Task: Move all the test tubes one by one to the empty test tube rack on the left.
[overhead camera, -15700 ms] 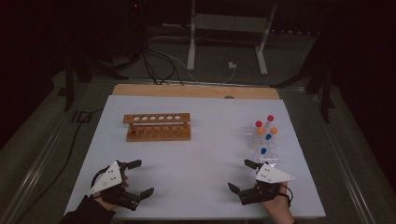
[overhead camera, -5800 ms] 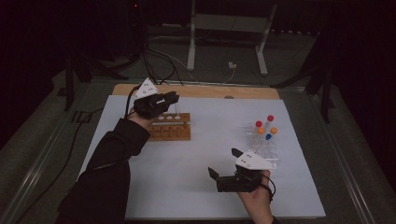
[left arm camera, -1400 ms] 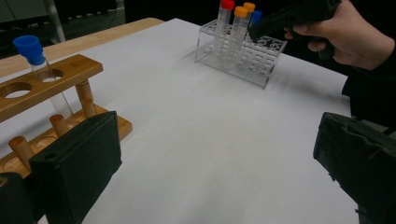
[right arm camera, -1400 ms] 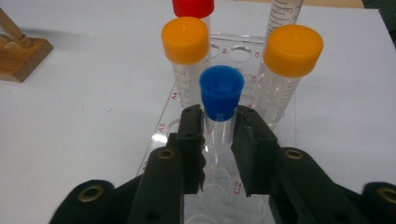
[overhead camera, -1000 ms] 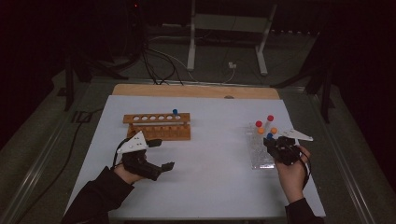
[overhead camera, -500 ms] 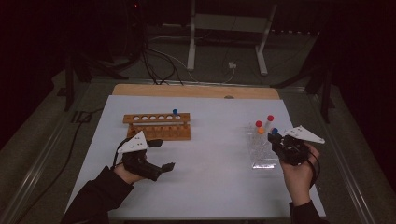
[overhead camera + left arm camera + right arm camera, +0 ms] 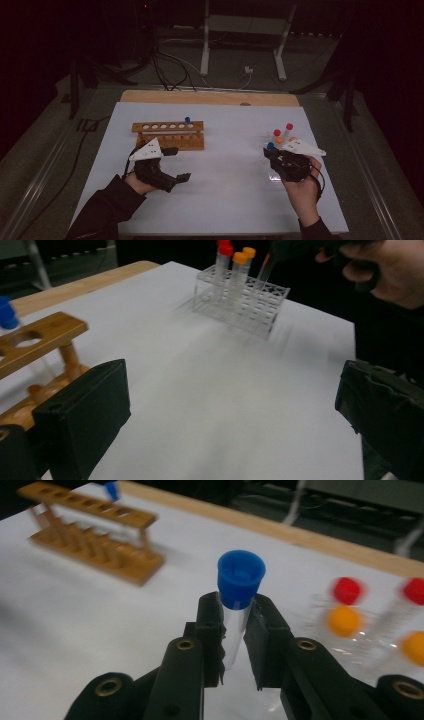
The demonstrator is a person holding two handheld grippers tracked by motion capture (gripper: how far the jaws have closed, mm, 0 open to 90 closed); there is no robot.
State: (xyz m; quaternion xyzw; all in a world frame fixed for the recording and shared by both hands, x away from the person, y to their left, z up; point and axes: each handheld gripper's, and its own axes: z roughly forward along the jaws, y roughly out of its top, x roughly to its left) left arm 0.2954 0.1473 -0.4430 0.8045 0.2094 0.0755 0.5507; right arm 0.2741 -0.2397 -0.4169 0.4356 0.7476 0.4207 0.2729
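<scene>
The blue-capped test tube you were handling was a clear, narrow tube with a bright blue screw cap, standing upright. Your right tongs were clamped on its glass just under the cap, one black jaw on each side, so the cap stood proud above the jaw tips. In the high view the same tube sat at the front of your right tongs, lifted above the near end of the clear plastic rack at the right of the counter. That rack held red-capped tubes and orange-capped tubes, all upright.

Your right hand gripped the tool from behind, with the grey three-cornered plate on top.

Your left tongs were wide open and held nothing; in the left gripper view the two black jaws stood far apart with bare white counter between them. They hovered just in front of the wooden rack, near but not touching it. That rack lay at the left of the counter, well apart from the clear one, with one blue-capped tube standing in a hole near its right end and the other holes open.
</scene>
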